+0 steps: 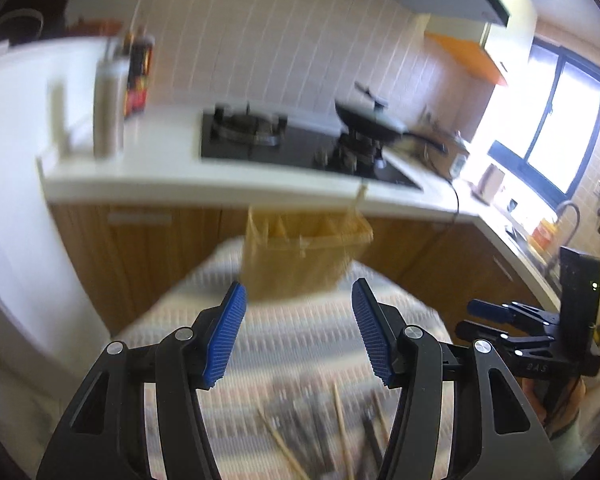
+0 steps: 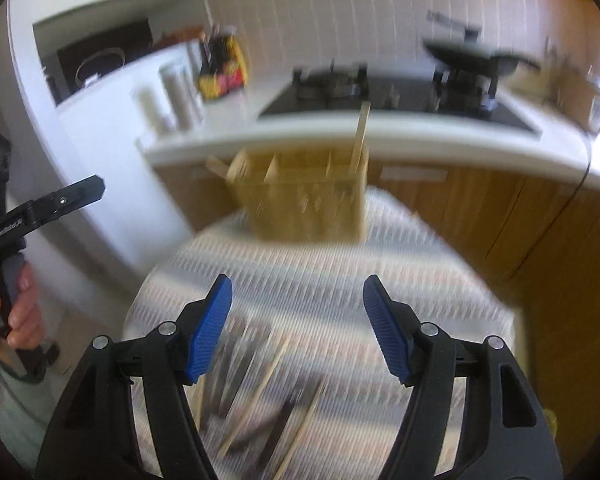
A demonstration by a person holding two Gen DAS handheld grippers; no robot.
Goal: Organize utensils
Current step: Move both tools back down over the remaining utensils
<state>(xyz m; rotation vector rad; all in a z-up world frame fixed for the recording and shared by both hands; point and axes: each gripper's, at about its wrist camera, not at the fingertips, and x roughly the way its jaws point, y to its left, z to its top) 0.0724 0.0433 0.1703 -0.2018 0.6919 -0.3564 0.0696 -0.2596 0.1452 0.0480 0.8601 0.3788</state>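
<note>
Hovering over scattered utensils, both grippers wait empty

Spread wide and holding nothing, the jaws of the left gripper (image 1: 298, 332) and right gripper (image 2: 298, 328) hang above a small patterned-cloth table (image 2: 340, 272). Loose chopsticks (image 2: 260, 384) and dark-handled utensils (image 2: 276, 428) lie scattered on its near end, blurred. At the far end stands a tan divided utensil holder (image 2: 304, 200), one wooden stick (image 2: 360, 132) upright in its right compartment. Behind runs the kitchen counter (image 1: 160, 168) with a gas stove (image 1: 284, 144) and a wok (image 1: 372, 122)

left gripper (image 1: 299, 334): fingers wide apart, holding nothing | right gripper (image 2: 297, 330): fingers wide apart, holding nothing | both side by side
</note>
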